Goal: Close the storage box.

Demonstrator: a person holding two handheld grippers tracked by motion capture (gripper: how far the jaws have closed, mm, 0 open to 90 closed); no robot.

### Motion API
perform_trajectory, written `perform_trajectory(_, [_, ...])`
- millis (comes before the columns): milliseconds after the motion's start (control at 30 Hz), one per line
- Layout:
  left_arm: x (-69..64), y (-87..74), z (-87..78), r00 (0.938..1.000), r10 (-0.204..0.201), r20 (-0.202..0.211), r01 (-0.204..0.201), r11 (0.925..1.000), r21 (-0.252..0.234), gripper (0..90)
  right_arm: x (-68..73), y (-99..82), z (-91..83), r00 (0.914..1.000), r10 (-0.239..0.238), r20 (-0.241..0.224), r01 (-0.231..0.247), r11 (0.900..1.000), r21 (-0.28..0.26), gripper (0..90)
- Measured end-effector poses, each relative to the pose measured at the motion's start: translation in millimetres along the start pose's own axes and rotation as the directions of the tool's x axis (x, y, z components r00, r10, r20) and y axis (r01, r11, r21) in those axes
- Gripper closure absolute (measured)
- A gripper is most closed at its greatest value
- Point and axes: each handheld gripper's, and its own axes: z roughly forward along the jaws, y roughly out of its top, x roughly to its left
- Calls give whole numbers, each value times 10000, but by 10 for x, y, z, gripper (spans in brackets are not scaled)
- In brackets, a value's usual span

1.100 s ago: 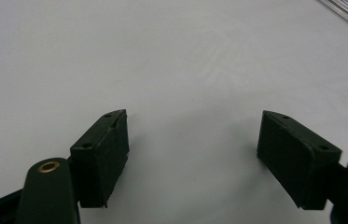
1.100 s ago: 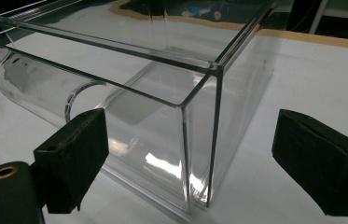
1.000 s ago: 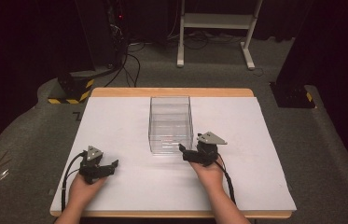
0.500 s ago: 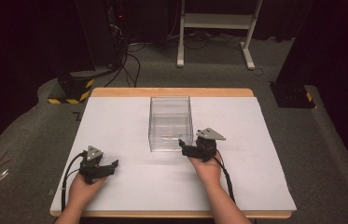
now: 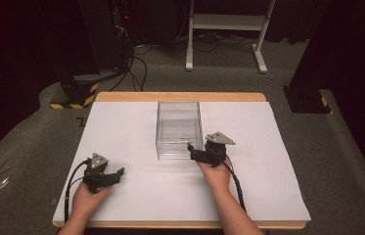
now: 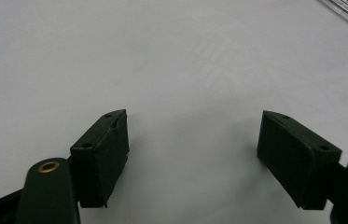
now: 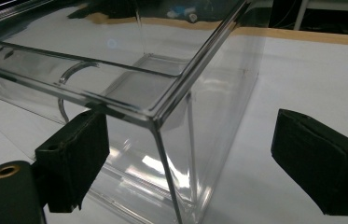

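Right gripper view: the right hand-held gripper (image 7: 190, 163) stands spread wide, grasping nothing, and the near corner of the clear box (image 7: 162, 107) sits right between its 2 black jaws, 1 jaw by the box's front wall under the rim, the other out past the side wall and well apart from it. I cannot tell whether the nearer jaw touches the wall. My worry is the grip: closing across a corner would press on 2 walls that meet at an angle, so the box could twist or skid away on the smooth white worktop (image 7: 302, 79). It is hard, glossy plastic with thin walls, sharp edges and an open top (likely light too, so a nudge may shove it). The flat, matte jaw pads may hold better on a single wall.

In the high view the left hand-held gripper (image 5: 114, 175) rests far off to the side, also spread and empty, on bare worktop.
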Motion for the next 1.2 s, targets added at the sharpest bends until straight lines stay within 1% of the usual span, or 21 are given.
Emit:
perform_trajectory(233, [0, 0, 0, 10000, -4, -2, 4, 10000, 0, 249, -1, 7, 24, 10000, -19, 2, 19, 10000, 37, 108])
perform_trajectory(667, [-1, 0, -1, 10000, 2, -5, -2, 10000, 14, 249, 3, 16, 3, 10000, -52, 8, 52, 10000, 79, 121])
perform_trajectory(900, [0, 0, 1, 10000, -11, 8, 11, 10000, 2, 249, -1, -8, -105, 9998, -138, -112, 138, 9999, 43, 126])
perform_trajectory(1067, [-1, 0, 2, 10000, -39, 6, 39, 10000, -17, 249, 0, -34, -167, 9999, -64, -155, 65, 10000, 34, 127])
perform_trajectory(1167, [-2, 0, 2, 10000, -31, 0, 31, 10000, -25, 249, 8, -60, -244, 9996, -109, -242, 109, 9999, -22, 129])
perform_trajectory(1200, [-2, 0, 2, 10000, -31, 0, 31, 10000, -25, 249, 8, -60, -244, 9996, -109, -242, 109, 9999, -22, 129])
